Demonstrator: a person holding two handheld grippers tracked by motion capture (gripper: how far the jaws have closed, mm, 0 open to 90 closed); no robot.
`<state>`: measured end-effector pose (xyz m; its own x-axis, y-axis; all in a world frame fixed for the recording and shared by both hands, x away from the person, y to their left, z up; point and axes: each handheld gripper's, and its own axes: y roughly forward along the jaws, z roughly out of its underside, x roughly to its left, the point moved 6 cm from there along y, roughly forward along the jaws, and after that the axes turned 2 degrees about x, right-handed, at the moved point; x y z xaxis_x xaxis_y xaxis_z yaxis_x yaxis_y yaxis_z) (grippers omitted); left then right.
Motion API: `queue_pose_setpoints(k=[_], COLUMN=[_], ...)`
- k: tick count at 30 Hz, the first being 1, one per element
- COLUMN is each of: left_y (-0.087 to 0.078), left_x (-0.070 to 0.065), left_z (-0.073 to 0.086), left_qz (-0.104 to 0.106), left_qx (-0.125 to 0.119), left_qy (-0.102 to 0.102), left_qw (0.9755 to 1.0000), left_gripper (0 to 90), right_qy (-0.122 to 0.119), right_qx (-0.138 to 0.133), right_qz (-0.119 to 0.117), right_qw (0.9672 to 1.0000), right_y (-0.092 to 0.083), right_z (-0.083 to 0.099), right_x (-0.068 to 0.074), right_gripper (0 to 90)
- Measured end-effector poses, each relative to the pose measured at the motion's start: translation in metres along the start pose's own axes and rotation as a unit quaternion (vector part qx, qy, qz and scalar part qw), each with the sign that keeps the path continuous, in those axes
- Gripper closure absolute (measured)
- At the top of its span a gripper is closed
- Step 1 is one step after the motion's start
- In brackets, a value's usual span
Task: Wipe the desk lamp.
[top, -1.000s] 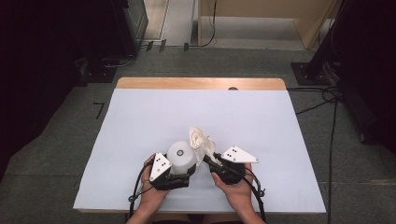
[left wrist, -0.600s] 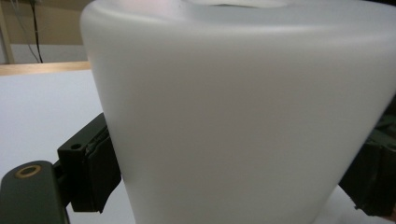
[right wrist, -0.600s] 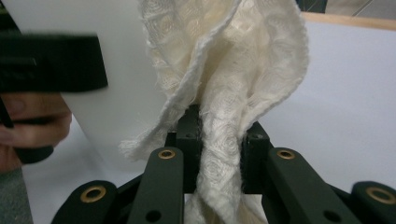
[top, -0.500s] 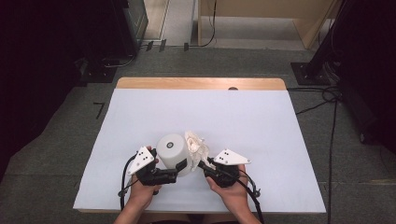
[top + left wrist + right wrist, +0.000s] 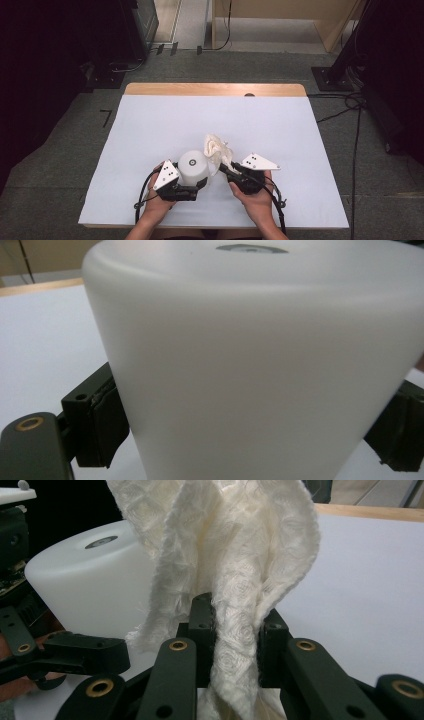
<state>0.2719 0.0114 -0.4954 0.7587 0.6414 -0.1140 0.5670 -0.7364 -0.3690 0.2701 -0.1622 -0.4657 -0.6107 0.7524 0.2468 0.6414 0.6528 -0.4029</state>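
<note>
Since the earlier frames the left gripper (image 5: pixel 199 184) has swung round the white cup (image 5: pixel 193 167), from its left side to the near side, while the right gripper (image 5: pixel 226 170) has barely shifted. From the high view, the cup stands upside down on the white table cover (image 5: pixel 150 130) near the person's edge, and the crumpled cloth (image 5: pixel 218 149) rises just beside it on the right. In the left gripper view the jaws stand wide, one pad (image 5: pixel 102 427) pressed to each side of the cup's wall low down; the plastic looks smooth, light and likely slippery, so this low hold seems the steadiest. In the right gripper view the jaws are nearly closed, pinching a gathered fold of the cloth (image 5: pixel 235 570), which looks soft, limp and light.
</note>
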Motion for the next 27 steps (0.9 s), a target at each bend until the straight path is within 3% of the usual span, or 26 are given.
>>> queue_pose_setpoints(k=[2,4,8,10,11,13,15,16,19,27], left_y=[0.003,0.007,0.005,0.005,0.005,0.005,0.003,0.003,0.006,0.008], left_x=[0.001,0.002,-0.003,-0.002,-0.002,-0.002,-0.006,-0.006,-0.008,-0.011], left_z=[0.005,0.012,0.015,0.017,0.017,0.020,0.018,0.018,0.015,0.016], left_qz=[0.003,-0.011,-0.022,-0.037,-0.037,-0.066,-0.091,-0.091,-0.121,-0.129], left_qx=[0.007,0.008,0.006,0.005,0.005,0.025,0.025,0.025,0.031,0.031], left_qy=[0.005,0.035,0.055,0.036,0.036,0.028,0.016,0.016,0.001,0.014], left_qw=[1.0000,0.9993,0.9982,0.9987,0.9987,0.9971,0.9954,0.9954,0.9921,0.9911], left_gripper=[8.5,8.4,8.4,7.6,2.2,0.0,0.0,0.0,0.0,8.3], right_qy=[0.007,0.017,0.021,0.008,0.004,0.002,0.004,0.004,0.004,0.008], right_qx=[0.002,0.007,0.018,0.024,0.024,0.026,0.023,0.023,0.025,0.017], right_qz=[0.000,0.009,0.017,0.020,0.020,0.022,0.024,0.024,0.024,0.026], right_qw=[1.0000,0.9998,0.9995,0.9995,0.9995,0.9994,0.9994,0.9994,0.9994,0.9995], right_y=[0.000,0.001,0.005,0.008,0.009,0.010,0.010,0.010,0.012,0.005], right_z=[0.002,0.005,0.014,0.018,0.018,0.019,0.019,0.019,0.021,0.017], right_x=[-0.005,-0.010,-0.011,-0.005,-0.003,-0.001,-0.001,-0.001,-0.001,-0.002], right_gripper=[75.0,75.0,75.1,75.0,75.0,74.9,75.0,75.0,75.0,74.9])
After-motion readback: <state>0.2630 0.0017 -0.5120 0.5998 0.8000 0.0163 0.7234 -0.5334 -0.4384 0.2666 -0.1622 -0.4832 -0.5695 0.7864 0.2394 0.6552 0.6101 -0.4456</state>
